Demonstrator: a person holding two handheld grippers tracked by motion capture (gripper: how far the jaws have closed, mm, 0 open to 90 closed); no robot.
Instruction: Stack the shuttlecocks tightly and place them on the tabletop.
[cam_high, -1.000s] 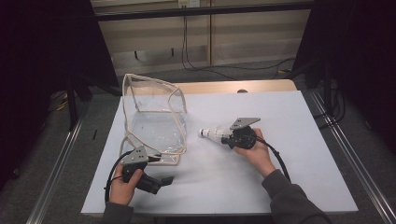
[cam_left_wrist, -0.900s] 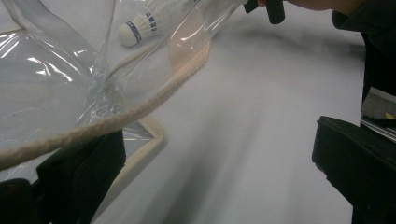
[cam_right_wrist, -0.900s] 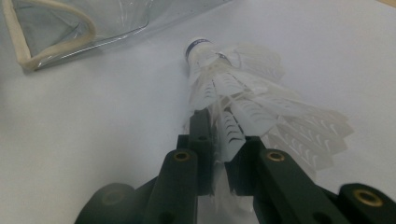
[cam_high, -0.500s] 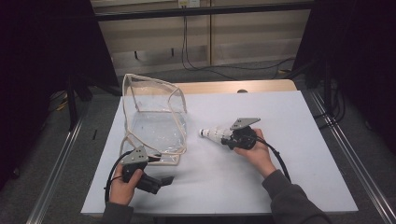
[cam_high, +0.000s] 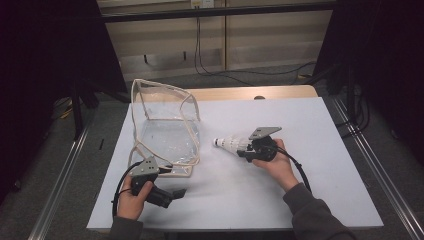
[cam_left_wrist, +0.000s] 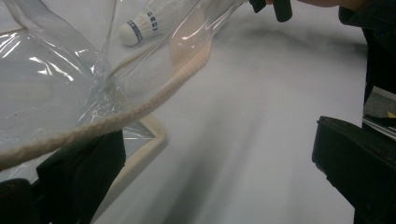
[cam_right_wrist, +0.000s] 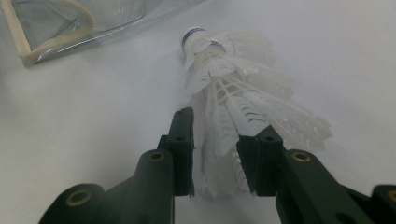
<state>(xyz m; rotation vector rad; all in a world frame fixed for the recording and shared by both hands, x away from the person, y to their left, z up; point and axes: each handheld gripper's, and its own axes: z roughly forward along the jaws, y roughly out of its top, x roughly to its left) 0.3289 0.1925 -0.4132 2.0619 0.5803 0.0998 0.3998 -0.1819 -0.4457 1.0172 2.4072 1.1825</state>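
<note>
The right gripper (cam_high: 244, 146) lies low over the white table (cam_high: 320, 150) with a feathered shuttlecock (cam_right_wrist: 233, 93) between its jaws, cork end (cam_high: 218, 142) pointing toward the clear plastic pouch (cam_high: 165, 125) with cream piping. Its jaws have just been opening; in the right gripper view the skirt feathers lie in the gap and the pads look barely on them, if at all — so the shuttlecock seems to rest on the table rather than hang in a grip. The left gripper (cam_high: 172, 194) sits at the pouch's near corner, jaws wide, one jaw under the piped rim (cam_left_wrist: 140, 112), nothing pinched between them. Judging from this, the work in hand is getting the shuttlecock into the pouch, and the mouth is not yet held open. To do it well, the left jaws should close on the piping and lift it so the opening faces the cork; the right jaws should close again lightly low on the skirt, near the cork where it is stiffer — a hard squeeze would crush the feathers — then slide in cork-first.
</note>
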